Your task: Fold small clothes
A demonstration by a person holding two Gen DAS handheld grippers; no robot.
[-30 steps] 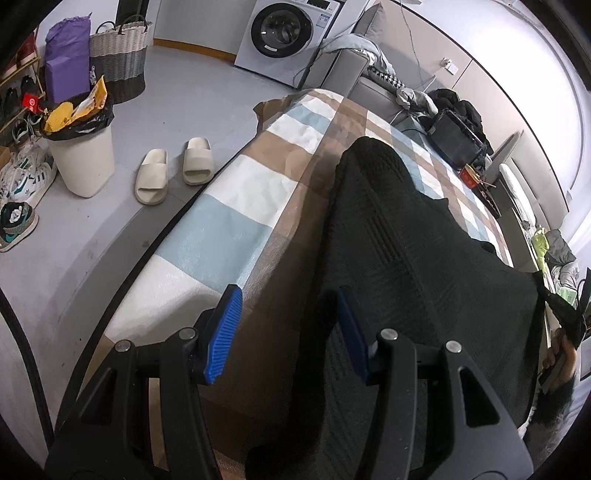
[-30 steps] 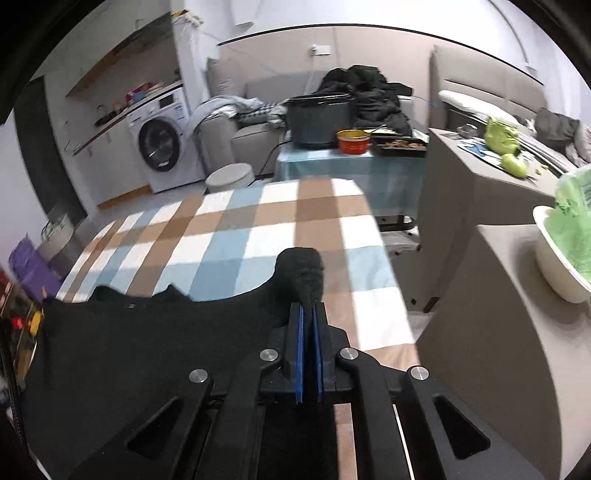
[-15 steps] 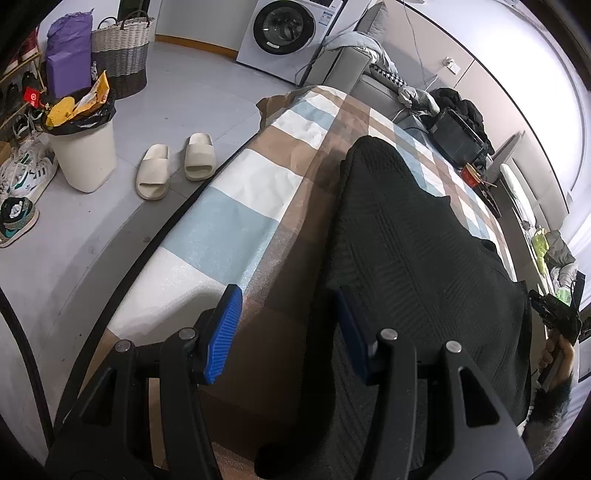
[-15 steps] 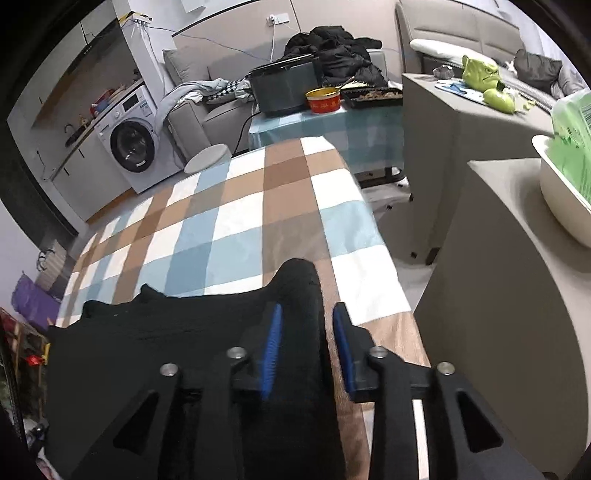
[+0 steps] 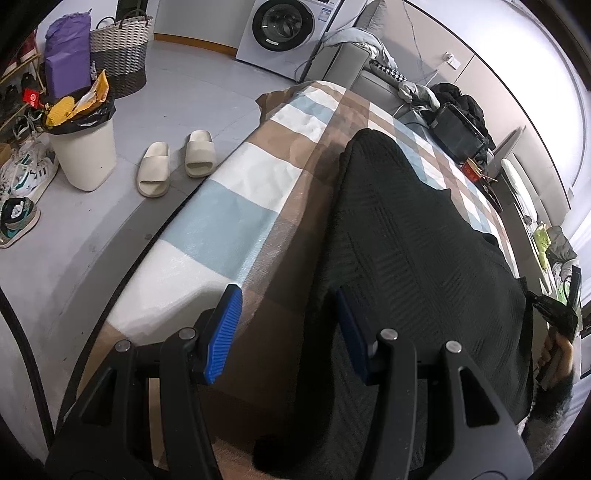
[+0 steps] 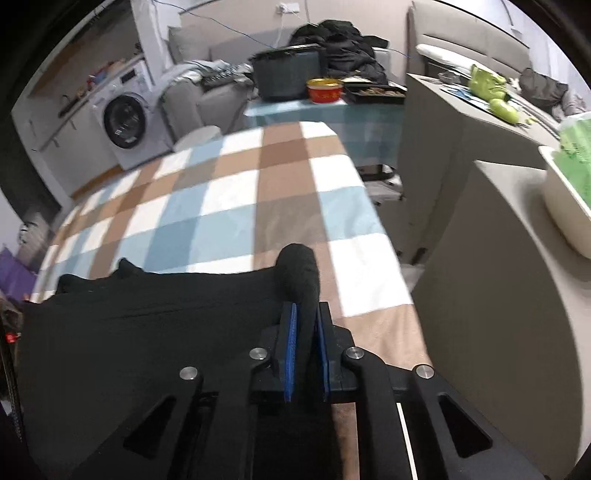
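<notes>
A black knit garment [image 5: 406, 229] lies spread along the checked tablecloth [image 5: 229, 206]. My left gripper [image 5: 287, 295] hovers open over its near left edge, one pad above the cloth and one above the garment, with nothing pinched. In the right wrist view the garment [image 6: 147, 314] stretches off to the left. Its bunched corner [image 6: 299, 269] sticks up between the blue pads of my right gripper [image 6: 306, 308]. That gripper's jaws are closing and press on the fabric. The right gripper and a hand [image 5: 554, 354] also show at the far right of the left wrist view.
On the floor to the left are a pair of beige slippers [image 5: 173, 162], a white bin [image 5: 83, 147], a woven basket [image 5: 118, 55] and a washing machine [image 5: 284, 29]. A grey cabinet [image 6: 480, 295] with a white tub [image 6: 565, 206] stands close on the right of the table.
My right gripper opened, sank a little toward the table, and has narrowed again around the garment's corner. The garment's far end has settled lower. The left gripper has stayed still.
</notes>
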